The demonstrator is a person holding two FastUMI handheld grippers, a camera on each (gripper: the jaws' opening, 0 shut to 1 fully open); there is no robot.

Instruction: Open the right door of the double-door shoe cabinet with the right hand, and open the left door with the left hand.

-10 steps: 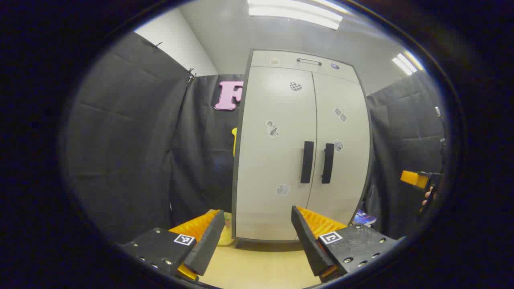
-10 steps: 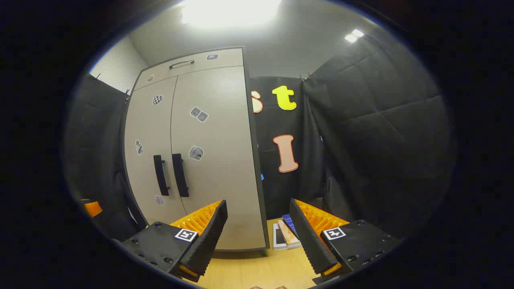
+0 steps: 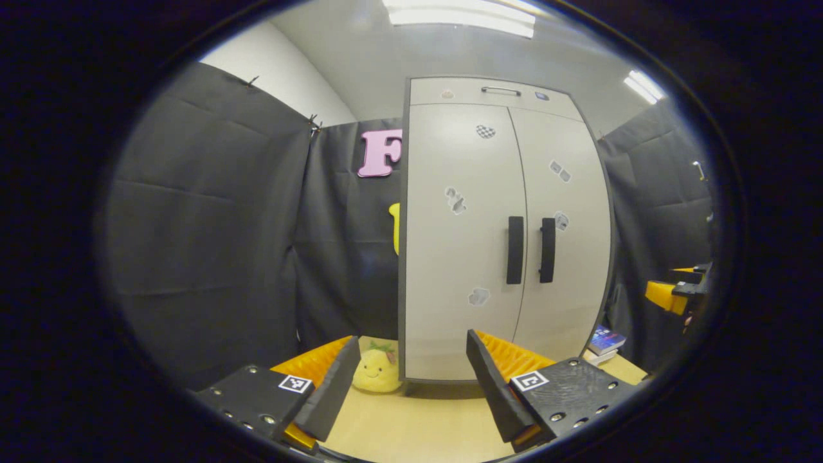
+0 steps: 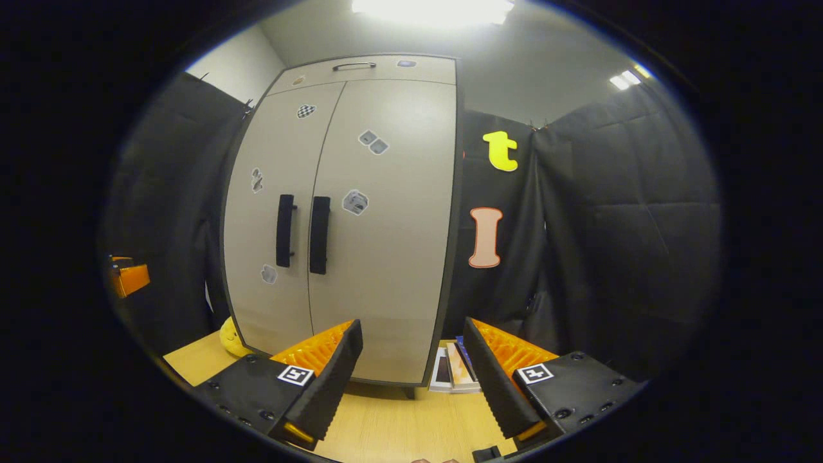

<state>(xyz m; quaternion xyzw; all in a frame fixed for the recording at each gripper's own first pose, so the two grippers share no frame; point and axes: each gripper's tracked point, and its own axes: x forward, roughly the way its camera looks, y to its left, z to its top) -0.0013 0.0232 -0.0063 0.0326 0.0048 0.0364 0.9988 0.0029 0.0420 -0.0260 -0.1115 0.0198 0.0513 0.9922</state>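
Swinging toward the cabinet [image 4: 360, 212]: right hand-held gripper [image 4: 411, 379] and left hand-held gripper [image 3: 411, 379] both wide open, empty; doors now facing squarely, handles [image 4: 319, 235] untouched.

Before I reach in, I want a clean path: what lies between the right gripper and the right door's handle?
In the right gripper view, nothing: open air and bare table separate the right gripper from the right door's handle.

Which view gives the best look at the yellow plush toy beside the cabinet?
The left gripper view: the yellow plush toy sits whole on the floor at the cabinet's lower left corner, between the open tongs. In the right gripper view just a yellow edge of it peeks out beside the cabinet.
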